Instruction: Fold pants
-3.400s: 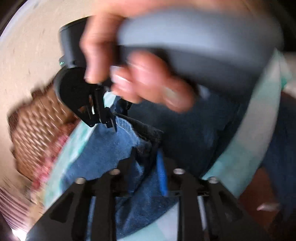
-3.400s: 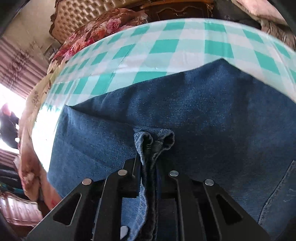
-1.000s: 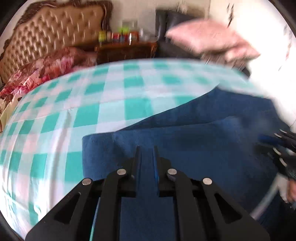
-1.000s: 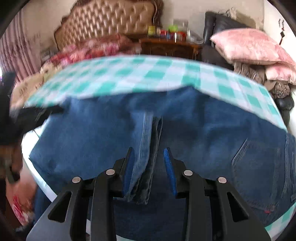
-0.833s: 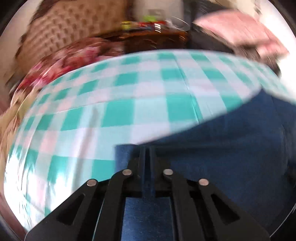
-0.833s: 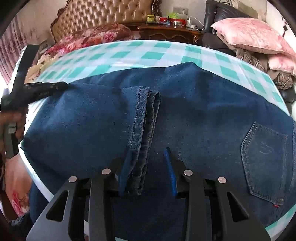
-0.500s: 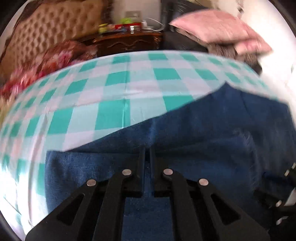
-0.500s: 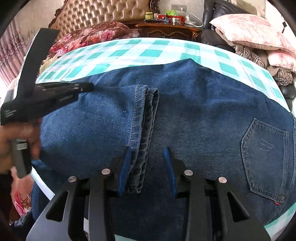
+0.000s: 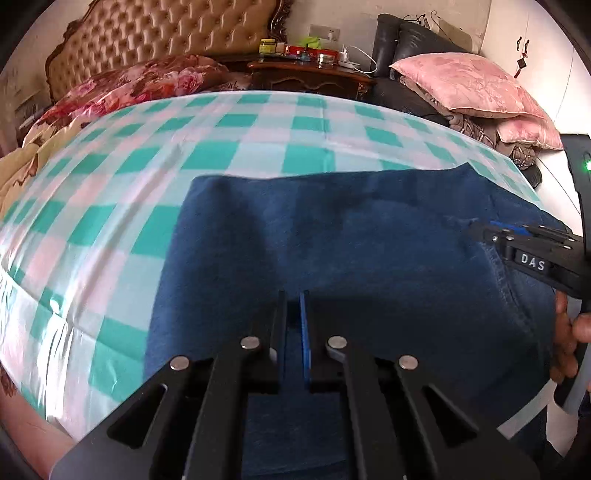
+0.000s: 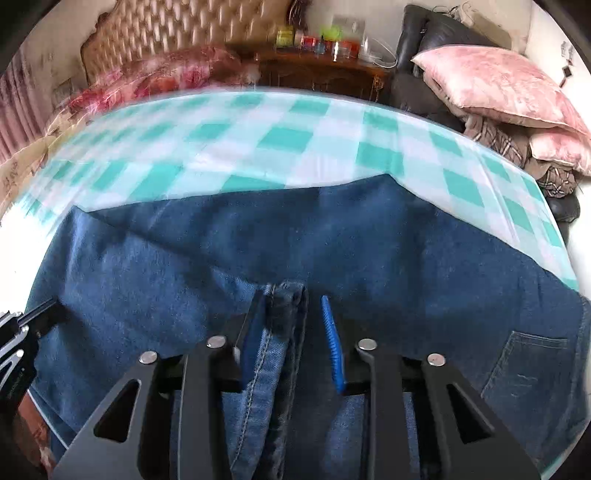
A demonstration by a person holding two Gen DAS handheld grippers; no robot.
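Blue denim pants [image 9: 351,236] lie folded on a green-and-white checked table cover [image 9: 221,147]. My left gripper [image 9: 294,314] sits low over the near edge of the denim, its jaws almost together with a thin layer of denim between them. My right gripper [image 10: 291,321] is open; the stitched hem of a pant leg [image 10: 280,332] lies between its blue pads, loose. The pants [image 10: 332,243] spread wide in the right wrist view, with a back pocket [image 10: 524,365] at the right. The right gripper also shows in the left wrist view [image 9: 524,243], at the right over the denim.
A tufted headboard [image 9: 155,33] and floral bedding [image 9: 140,81] lie behind the table. A dark wooden nightstand with jars [image 9: 306,70] stands at the back. Pink pillows [image 9: 465,85] are stacked on a dark seat at the right.
The right gripper opened and let go of the pant-leg hem, which now lies flat. The left gripper lowered the folded edge onto the table and stays closed on it.
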